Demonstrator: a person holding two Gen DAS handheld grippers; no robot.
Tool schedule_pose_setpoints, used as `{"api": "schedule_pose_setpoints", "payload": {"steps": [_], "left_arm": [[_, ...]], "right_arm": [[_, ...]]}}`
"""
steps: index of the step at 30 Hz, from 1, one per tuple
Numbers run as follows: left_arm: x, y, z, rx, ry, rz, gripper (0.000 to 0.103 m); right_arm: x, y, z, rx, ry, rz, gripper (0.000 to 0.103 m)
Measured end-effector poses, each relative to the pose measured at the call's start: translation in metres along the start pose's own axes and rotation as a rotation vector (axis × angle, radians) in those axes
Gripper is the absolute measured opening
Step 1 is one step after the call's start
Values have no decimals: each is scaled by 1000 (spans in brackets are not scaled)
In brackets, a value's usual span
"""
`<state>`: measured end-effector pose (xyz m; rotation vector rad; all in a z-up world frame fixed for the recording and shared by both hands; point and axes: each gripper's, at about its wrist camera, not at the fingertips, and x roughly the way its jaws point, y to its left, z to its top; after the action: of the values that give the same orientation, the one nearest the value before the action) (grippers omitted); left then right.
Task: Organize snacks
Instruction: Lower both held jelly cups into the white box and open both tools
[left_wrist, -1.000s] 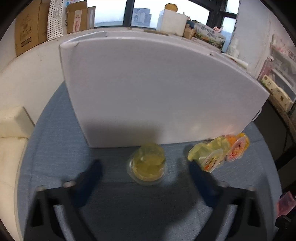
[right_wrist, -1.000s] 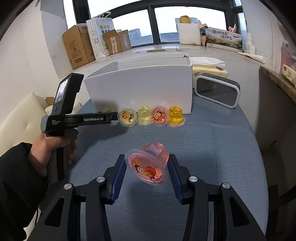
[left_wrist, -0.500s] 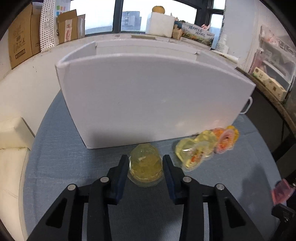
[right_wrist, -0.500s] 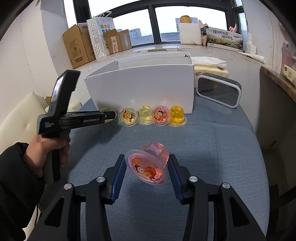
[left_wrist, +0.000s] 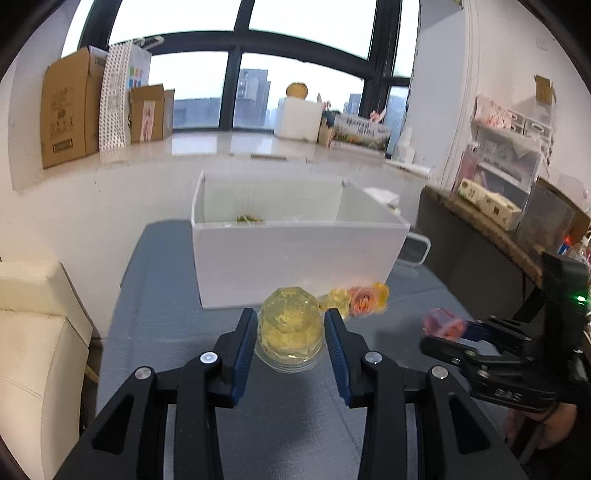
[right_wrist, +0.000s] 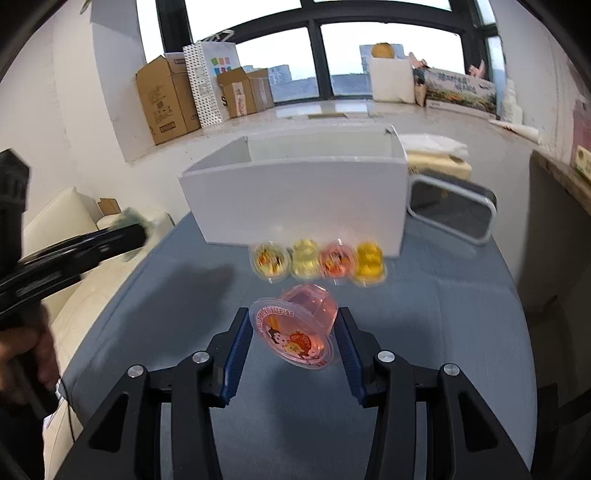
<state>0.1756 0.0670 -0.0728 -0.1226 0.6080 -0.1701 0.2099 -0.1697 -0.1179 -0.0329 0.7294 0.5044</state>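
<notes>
**Both cups lifted, box straight ahead**

Now each hand-held gripper carries a jelly cup. The left hand-held gripper (left_wrist: 290, 332) is closed on the yellow jelly cup (left_wrist: 290, 328), dome up; the right hand-held gripper (right_wrist: 293, 334) clamps the pink jelly cup (right_wrist: 295, 332), tilted with its printed lid facing the camera. The white box (right_wrist: 299, 199) lies directly forward of both, open top upward, beyond four cups in a row (right_wrist: 317, 260) on the blue surface (right_wrist: 443, 332). Judging by view, the left looks nearer.

The blue-grey table (right_wrist: 424, 332) bears a white box (right_wrist: 303, 199) and four jelly cups (right_wrist: 317, 260).
</notes>
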Motion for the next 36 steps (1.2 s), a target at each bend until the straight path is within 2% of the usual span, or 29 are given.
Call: {"api": "schedule_pose_setpoints", "payload": {"steps": [6, 10, 13, 17, 19, 20, 21, 22, 23, 25, 29, 31, 36], "left_arm": [[-5, 8, 47, 23, -60, 13, 42], [13, 13, 82, 45, -104, 13, 42], [45, 21, 105, 32, -81, 9, 42], [91, 29, 122, 19, -25, 13, 42], [108, 31, 125, 17, 2, 48, 43], [115, 32, 126, 20, 11, 67, 52], [121, 33, 126, 19, 21, 70, 79], [125, 35, 125, 13, 31, 68, 96], [126, 37, 123, 1, 25, 64, 103], [129, 40, 120, -5, 37, 62, 103], [129, 43, 113, -3, 50, 71, 103], [127, 42, 112, 1, 53, 64, 103], [110, 37, 111, 4, 39, 48, 103]], "right_arm": [[8, -2, 49, 4, -59, 23, 50], [19, -9, 97, 19, -104, 31, 50], [38, -15, 134, 27, -103, 41, 50], [66, -23, 168, 14, -83, 16, 50], [78, -25, 175, -5, -75, -16, 51], [82, -27, 176, -7, -72, -28, 52], [86, -29, 177, -4, -70, -39, 63], [88, -33, 177, 3, -76, -50, 88], [88, -36, 176, 5, -81, -58, 95], [88, -41, 175, 9, -98, -70, 97], [93, -49, 172, 18, -61, -68, 98], [92, -51, 170, 18, -61, -70, 103], [83, -47, 168, 7, -74, -58, 103]]}}
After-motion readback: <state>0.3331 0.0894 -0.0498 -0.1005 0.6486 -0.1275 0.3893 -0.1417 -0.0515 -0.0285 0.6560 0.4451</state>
